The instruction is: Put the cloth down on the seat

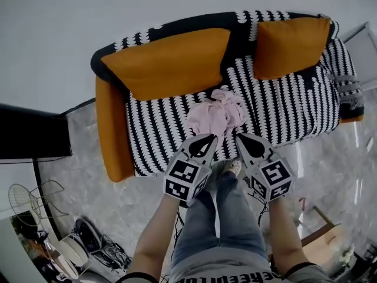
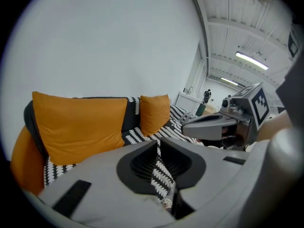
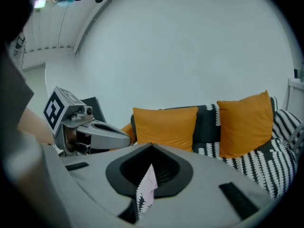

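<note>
A crumpled pink cloth [image 1: 218,112] lies on the black-and-white patterned seat [image 1: 283,108] of the sofa, near its front edge. Neither gripper touches it. My left gripper [image 1: 204,141] and right gripper [image 1: 247,140] hover side by side just in front of the cloth, both shut with nothing held. In the left gripper view the jaws [image 2: 158,142] meet with only a thin slit showing the sofa pattern. Through the slit of the right gripper [image 3: 151,148] a sliver of the pink cloth [image 3: 149,182] shows. Each gripper view also catches the other gripper [image 2: 209,122] [image 3: 102,132] beside it.
Two orange cushions [image 1: 168,61] [image 1: 291,46] lean on the sofa back, and an orange armrest [image 1: 112,128] closes the left end. A black box [image 1: 29,137] and a wire fan with clutter [image 1: 29,202] sit at the left; a cardboard box [image 1: 324,240] stands at lower right.
</note>
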Demonstrator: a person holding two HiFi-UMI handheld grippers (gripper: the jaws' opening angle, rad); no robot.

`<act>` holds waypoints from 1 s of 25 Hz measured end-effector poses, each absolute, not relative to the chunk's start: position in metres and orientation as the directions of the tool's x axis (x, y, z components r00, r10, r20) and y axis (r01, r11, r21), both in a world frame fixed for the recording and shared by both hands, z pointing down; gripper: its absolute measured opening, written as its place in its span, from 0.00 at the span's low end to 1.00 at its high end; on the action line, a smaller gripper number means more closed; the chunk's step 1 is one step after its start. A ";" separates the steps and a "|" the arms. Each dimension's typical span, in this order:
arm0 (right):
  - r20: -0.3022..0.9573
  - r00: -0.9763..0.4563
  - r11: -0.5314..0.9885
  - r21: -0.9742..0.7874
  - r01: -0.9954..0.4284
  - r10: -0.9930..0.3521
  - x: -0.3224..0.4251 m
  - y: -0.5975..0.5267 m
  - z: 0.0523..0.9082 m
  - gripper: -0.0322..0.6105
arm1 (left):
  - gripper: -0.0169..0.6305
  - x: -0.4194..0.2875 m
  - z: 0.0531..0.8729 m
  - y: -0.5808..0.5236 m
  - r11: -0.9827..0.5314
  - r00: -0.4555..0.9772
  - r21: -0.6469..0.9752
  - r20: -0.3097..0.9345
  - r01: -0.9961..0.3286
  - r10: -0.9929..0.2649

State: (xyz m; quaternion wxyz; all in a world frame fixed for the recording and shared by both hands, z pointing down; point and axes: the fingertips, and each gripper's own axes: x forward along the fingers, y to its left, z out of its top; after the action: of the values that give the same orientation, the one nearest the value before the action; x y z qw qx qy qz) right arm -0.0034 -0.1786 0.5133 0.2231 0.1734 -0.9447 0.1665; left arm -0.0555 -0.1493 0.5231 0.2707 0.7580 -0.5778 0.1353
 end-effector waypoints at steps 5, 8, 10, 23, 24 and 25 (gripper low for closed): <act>0.453 -0.848 0.888 -0.220 -0.404 -0.274 -0.002 -0.168 0.480 0.04 | 0.07 -0.048 0.490 -0.144 -0.235 0.317 0.224 0.483 -0.946 -0.816; 0.435 -0.854 0.891 -0.208 -0.404 -0.286 -0.001 -0.160 0.461 0.04 | 0.07 -0.044 0.469 -0.142 -0.269 0.333 0.201 0.453 -0.942 -0.827; 0.422 -0.857 0.894 -0.195 -0.404 -0.295 -0.001 -0.156 0.448 0.04 | 0.07 -0.042 0.454 -0.143 -0.289 0.346 0.194 0.430 -0.938 -0.834; 0.323 -0.875 0.904 -0.111 -0.413 -0.361 -0.015 -0.130 0.375 0.04 | 0.07 -0.039 0.377 -0.124 -0.373 0.395 0.130 0.324 -0.919 -0.860; 0.316 -0.877 0.906 -0.104 -0.411 -0.362 -0.017 -0.127 0.370 0.04 | 0.07 -0.040 0.372 -0.122 -0.375 0.396 0.127 0.314 -0.918 -0.863; 0.311 -0.879 0.907 -0.097 -0.409 -0.363 -0.018 -0.124 0.366 0.04 | 0.07 -0.041 0.367 -0.120 -0.378 0.397 0.122 0.307 -0.918 -0.865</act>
State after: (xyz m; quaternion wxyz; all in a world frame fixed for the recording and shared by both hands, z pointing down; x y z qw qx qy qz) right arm -0.0184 -0.1243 0.3657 0.1442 0.1998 -0.9659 0.0799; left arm -0.0414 -0.1198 0.3675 0.1369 0.8244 -0.5407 0.0961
